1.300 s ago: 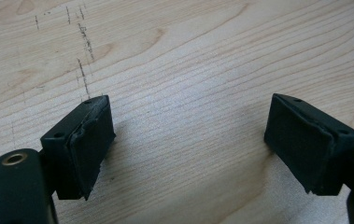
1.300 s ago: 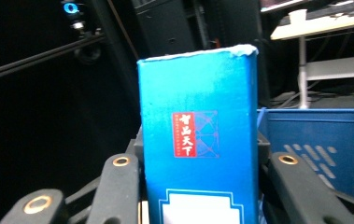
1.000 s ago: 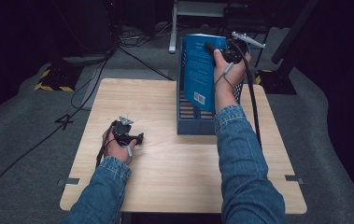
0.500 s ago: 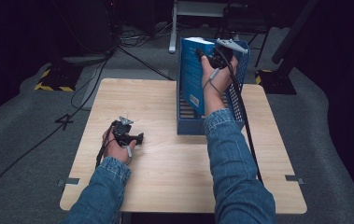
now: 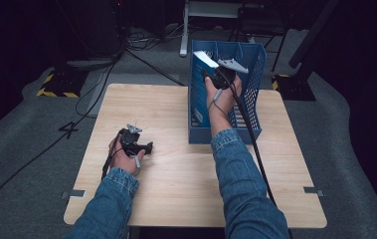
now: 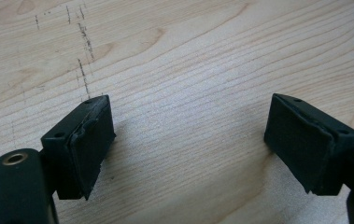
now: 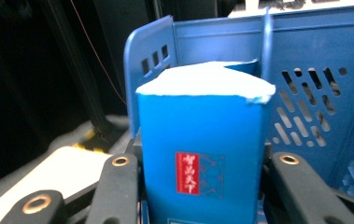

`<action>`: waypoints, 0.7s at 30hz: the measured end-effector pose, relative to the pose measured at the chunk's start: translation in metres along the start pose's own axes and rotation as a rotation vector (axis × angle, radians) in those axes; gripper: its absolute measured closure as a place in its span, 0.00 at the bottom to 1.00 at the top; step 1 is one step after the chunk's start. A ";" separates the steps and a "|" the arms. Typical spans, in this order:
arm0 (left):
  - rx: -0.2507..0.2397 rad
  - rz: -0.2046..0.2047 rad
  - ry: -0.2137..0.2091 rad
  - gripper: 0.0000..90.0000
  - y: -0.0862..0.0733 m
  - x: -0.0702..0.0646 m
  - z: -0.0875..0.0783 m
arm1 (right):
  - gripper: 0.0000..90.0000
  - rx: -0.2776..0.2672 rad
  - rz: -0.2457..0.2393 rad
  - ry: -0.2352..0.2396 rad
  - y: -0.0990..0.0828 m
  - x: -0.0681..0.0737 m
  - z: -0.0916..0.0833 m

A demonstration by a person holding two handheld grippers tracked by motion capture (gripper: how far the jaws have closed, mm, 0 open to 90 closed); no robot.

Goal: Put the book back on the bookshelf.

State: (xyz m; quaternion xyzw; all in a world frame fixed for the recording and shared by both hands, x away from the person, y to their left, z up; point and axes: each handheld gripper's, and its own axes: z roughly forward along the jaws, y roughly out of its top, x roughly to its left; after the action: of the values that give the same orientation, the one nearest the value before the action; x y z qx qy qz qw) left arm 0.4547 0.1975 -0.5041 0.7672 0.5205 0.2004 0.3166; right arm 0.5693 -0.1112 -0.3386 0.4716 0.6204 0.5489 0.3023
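A thick blue book (image 7: 202, 154) with white page edges and a red label on its spine stands upright inside a blue slotted file basket (image 5: 253, 79) at the back right of the wooden table (image 5: 176, 189). My right gripper (image 5: 215, 74) is shut on the book's spine, its jaws on either side of it, at the basket's left compartment. The book's top (image 5: 205, 58) pokes above the basket's rim. My left gripper (image 5: 148, 148) rests open on the table at the left, its pads (image 6: 88, 140) wide apart over bare wood with nothing between them.
Black cables (image 5: 141, 55) run over the grey floor behind the table. A yellow-and-black striped base (image 5: 56, 84) sits at the back left, and a white stand (image 5: 183, 30) rises behind the basket. The right gripper's cable (image 5: 253, 144) trails along the forearm.
My right gripper has carried the book leftward and down into the basket. The book now stands lower, mostly behind the basket's wall. The left gripper has not moved.
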 end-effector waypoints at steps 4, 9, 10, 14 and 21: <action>0.001 0.001 0.000 0.18 0.000 0.000 0.000 | 0.67 -0.014 -0.066 -0.018 -0.007 0.006 -0.009; 0.001 -0.001 0.002 0.18 0.000 0.000 0.000 | 0.67 -0.059 -0.111 -0.034 -0.022 0.012 -0.021; 0.001 -0.001 0.002 0.18 0.000 0.000 0.000 | 0.67 -0.070 -0.122 -0.040 -0.026 0.014 -0.022; 0.003 -0.001 0.002 0.18 0.000 -0.001 -0.001 | 0.65 -0.054 -0.144 -0.058 -0.033 0.018 -0.026; 0.001 -0.002 0.004 0.18 0.000 -0.001 0.000 | 0.63 0.028 -0.142 -0.063 -0.036 0.019 -0.017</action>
State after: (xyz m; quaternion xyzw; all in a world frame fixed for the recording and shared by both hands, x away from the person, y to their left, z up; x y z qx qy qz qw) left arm 0.4539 0.1970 -0.5040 0.7665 0.5220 0.2013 0.3154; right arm 0.5381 -0.0983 -0.3666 0.4478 0.6500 0.5022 0.3531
